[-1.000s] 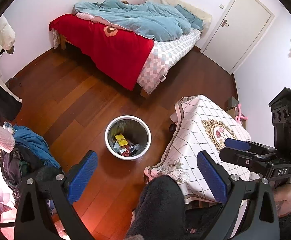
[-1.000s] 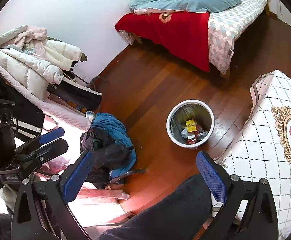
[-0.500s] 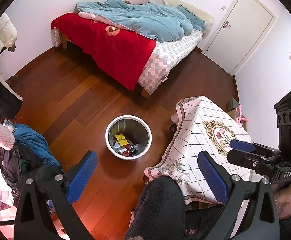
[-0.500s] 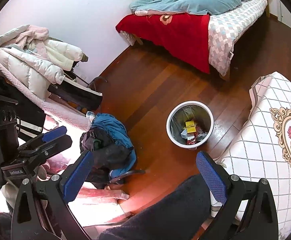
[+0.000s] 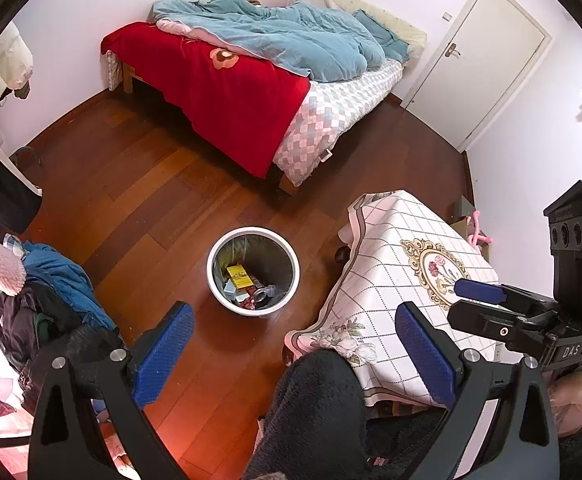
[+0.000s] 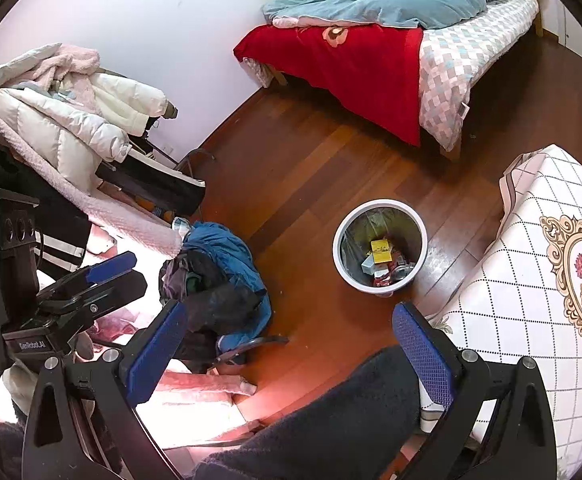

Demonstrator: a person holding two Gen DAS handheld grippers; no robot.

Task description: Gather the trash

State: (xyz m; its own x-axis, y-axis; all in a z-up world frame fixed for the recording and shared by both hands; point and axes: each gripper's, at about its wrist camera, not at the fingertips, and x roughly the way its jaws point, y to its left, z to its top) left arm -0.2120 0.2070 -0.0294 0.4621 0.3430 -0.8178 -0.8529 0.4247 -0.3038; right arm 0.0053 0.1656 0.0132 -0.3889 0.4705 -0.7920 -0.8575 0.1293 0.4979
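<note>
Bright, even room light; my fisheye views bend at dark edges, pink-orange glare low beside the floor [image 5: 131,184].

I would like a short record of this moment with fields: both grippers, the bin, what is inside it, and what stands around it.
left gripper: jaws wide open, holding nothing
right gripper: jaws wide open, holding nothing
trash bin: white, round, upright on the wooden floor, lined with a bag
bin contents: yellow box and other small trash, too small to name
right of bin: table under checked cloth
left of bin: pile of clothes
beyond bin: bed with red blanket
</note>
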